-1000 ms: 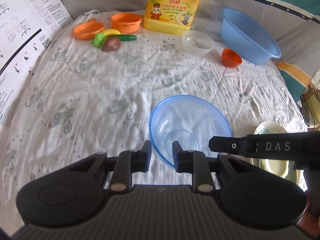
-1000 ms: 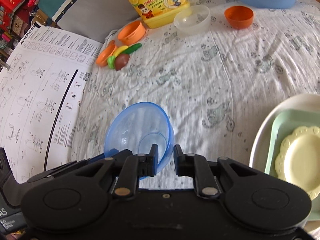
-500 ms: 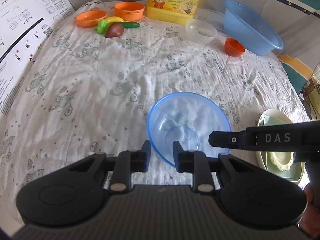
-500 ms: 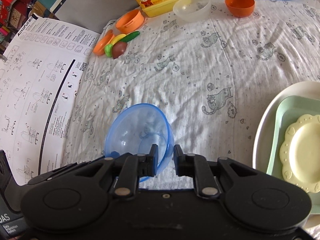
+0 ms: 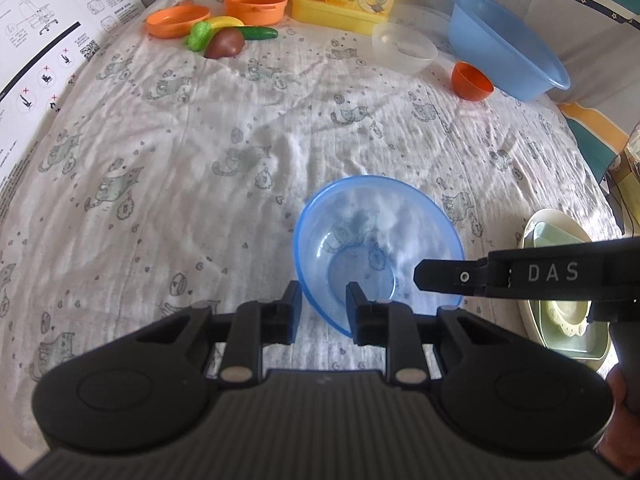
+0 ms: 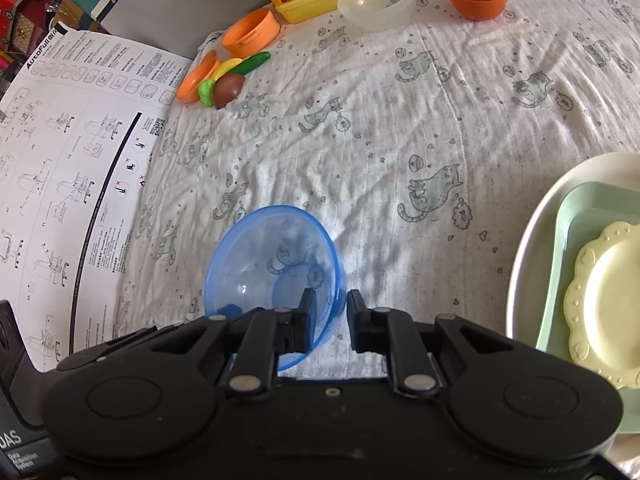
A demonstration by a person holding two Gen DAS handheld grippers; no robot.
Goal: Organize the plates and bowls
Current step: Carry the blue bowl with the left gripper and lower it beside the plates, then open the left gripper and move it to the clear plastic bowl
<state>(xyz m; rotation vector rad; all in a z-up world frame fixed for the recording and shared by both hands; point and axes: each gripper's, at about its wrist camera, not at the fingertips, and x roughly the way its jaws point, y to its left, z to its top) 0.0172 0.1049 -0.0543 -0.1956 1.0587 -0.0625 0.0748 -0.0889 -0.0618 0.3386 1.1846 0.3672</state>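
The clear blue bowl [image 5: 378, 254] is lifted just above the cat-print cloth [image 5: 240, 140], near its front edge, pinched at the rim from both sides. The left gripper [image 5: 323, 308] is clamped on the near left part of the rim, one finger inside and one outside; the right gripper [image 6: 329, 314] is clamped the same way on the rim's right side.

Judging from how things lie, the sorting is partly done. To the right sits a stack: a cream plate [image 6: 532, 248] at the bottom, a pale green tray [image 6: 568, 248] on it, and a scalloped yellow plate [image 6: 612, 300] on top.

Much is left, I think. At the far edge wait a frosted clear bowl [image 5: 404, 46], a small orange bowl [image 5: 471, 80], and a large blue basin [image 5: 508, 44], well apart from the stack. Two orange dishes [image 5: 256, 5] lie far left beside toy vegetables [image 5: 224, 38]. Which spot the blue bowl is bound for I cannot tell.
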